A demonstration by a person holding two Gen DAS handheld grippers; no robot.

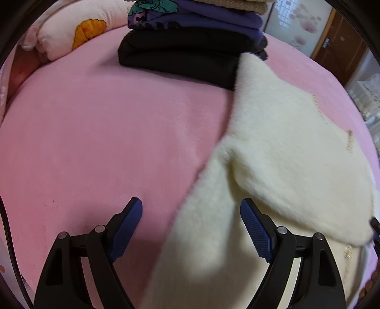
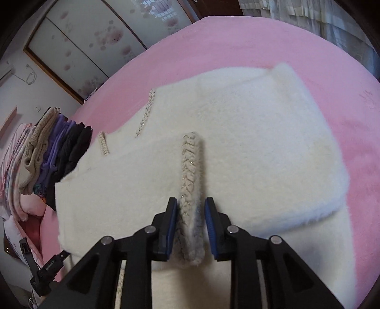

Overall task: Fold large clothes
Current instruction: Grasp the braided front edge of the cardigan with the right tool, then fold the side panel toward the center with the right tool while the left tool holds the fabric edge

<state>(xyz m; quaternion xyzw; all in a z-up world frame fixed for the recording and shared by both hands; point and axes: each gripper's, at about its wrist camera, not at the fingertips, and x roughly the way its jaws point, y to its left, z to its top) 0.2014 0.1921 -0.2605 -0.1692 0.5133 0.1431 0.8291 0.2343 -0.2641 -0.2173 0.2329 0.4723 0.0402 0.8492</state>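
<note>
Black-framed with blue ribbed pads, the right gripper (image 2: 191, 215) fills the bottom of its own view, its jaws parted a little around a braided cream trim strip (image 2: 190, 166) threaded with glinting metallic yarn. The strip lies between the pads; the left pad sits against it, while a thin gap shows on the right side, so the pads do not clamp it. That trim belongs to a fluffy cream-white sweater (image 2: 237, 133), which is spread across a pink fleece bed cover (image 2: 249, 42) with one part folded over another. Two more braided trims (image 2: 145, 114) show further back on the sweater.

At the sweater's left edge stands a stack of folded clothes (image 2: 54, 147): black, purple and beige knit layers, with pale pink bedding beyond. A small black device (image 2: 51, 266) at the lower left carries white lettering too small to read.

In the left wrist view, the left gripper (image 1: 191, 228) hangs with its jaws spread wide and nothing between the pads, over the border where the sweater's blurred edge meets the pink cover. The stack sits ahead, a black folded garment (image 1: 180, 57) at its base and a purple one with a teal cartoon print (image 1: 152, 7) above. A pink pillow with an orange print (image 1: 87, 31) lies to the left.
</note>
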